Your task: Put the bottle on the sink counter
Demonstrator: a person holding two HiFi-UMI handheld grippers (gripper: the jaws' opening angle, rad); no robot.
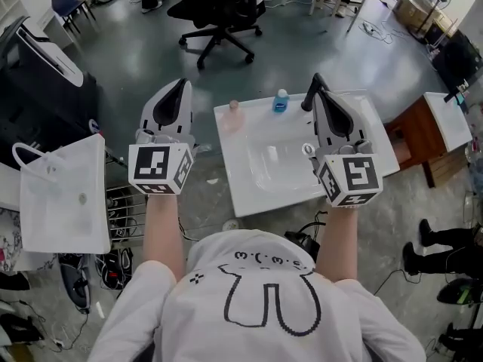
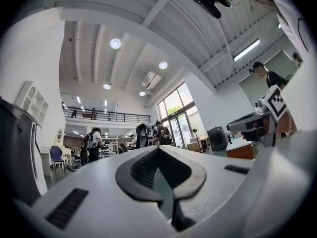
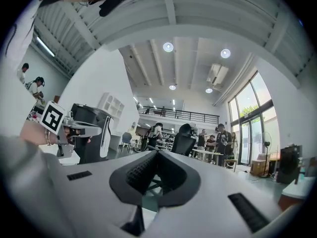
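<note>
A white sink counter (image 1: 249, 191) stands in front of me in the head view. A small bottle with a blue cap (image 1: 281, 101) stands on its back edge, next to a small pinkish thing (image 1: 234, 105). My left gripper (image 1: 181, 87) is held up left of the sink, its jaws together on nothing. My right gripper (image 1: 318, 81) is over the sink's right side near a black tap (image 1: 308, 100), shut and empty. In the left gripper view the left gripper (image 2: 158, 148) points into the hall, tips touching. In the right gripper view the right gripper (image 3: 157, 152) is likewise shut.
A second white basin (image 1: 64, 194) sits at the left beside a wire rack (image 1: 124, 211). A black office chair (image 1: 219, 10) stands beyond the sink, and a wooden cabinet (image 1: 419, 138) is to the right. People stand far off in the hall.
</note>
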